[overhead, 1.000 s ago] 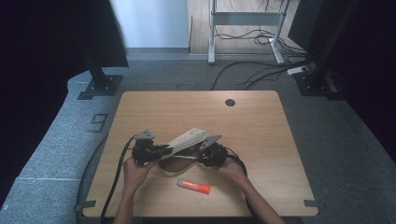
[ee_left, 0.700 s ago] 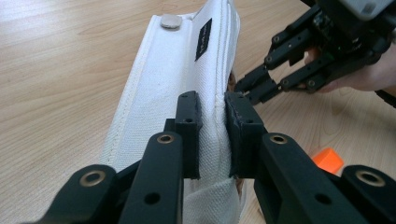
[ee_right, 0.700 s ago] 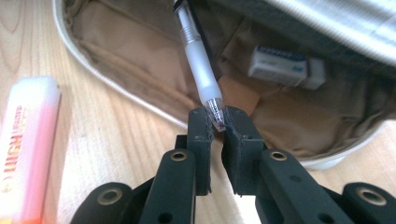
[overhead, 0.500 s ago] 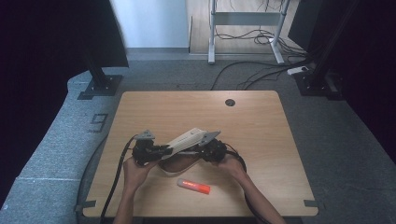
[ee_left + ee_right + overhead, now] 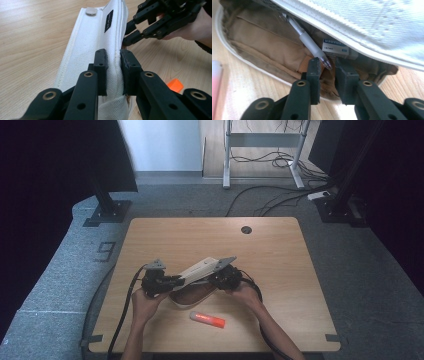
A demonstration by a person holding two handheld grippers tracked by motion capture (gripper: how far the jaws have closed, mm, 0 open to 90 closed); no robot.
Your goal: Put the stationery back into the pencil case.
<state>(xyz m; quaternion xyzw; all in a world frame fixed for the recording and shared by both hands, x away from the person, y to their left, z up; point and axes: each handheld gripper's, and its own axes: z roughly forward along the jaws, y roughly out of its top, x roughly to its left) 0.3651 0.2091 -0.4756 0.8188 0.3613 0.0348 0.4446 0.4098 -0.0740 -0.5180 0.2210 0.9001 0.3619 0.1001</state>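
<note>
**Both grippers at the open pencil case**

Grey carpet (image 5: 60, 285) surrounds your wooden table (image 5: 210, 240), and cables run across the floor at the top of the high view. On the table, at lower centre of that view, a white pencil case (image 5: 197, 272) lies open, its brown lining facing you and its white flap raised.

Your left gripper (image 5: 113, 72) pinches the flap's edge: in the left gripper view the white fabric is squeezed between the two black pads at frame centre, with little gap beside it. A small dark label (image 5: 108, 21) and a snap button (image 5: 91, 11) sit on the flap near the top of that frame.

Your right gripper (image 5: 327, 66) points into the case's mouth. Its jaws stand a little apart, with the tip of a clear pen (image 5: 310, 45) lying just above the gap; you cannot tell from these views whether the jaws touch it or grip anything. To the upper right of the pen tip, a white eraser (image 5: 336, 47) with a blue band lies under the flap.

An orange-and-white glue stick (image 5: 207, 319) lies on the table below the case, well apart from both hands, near the bottom centre of the high view.
</note>
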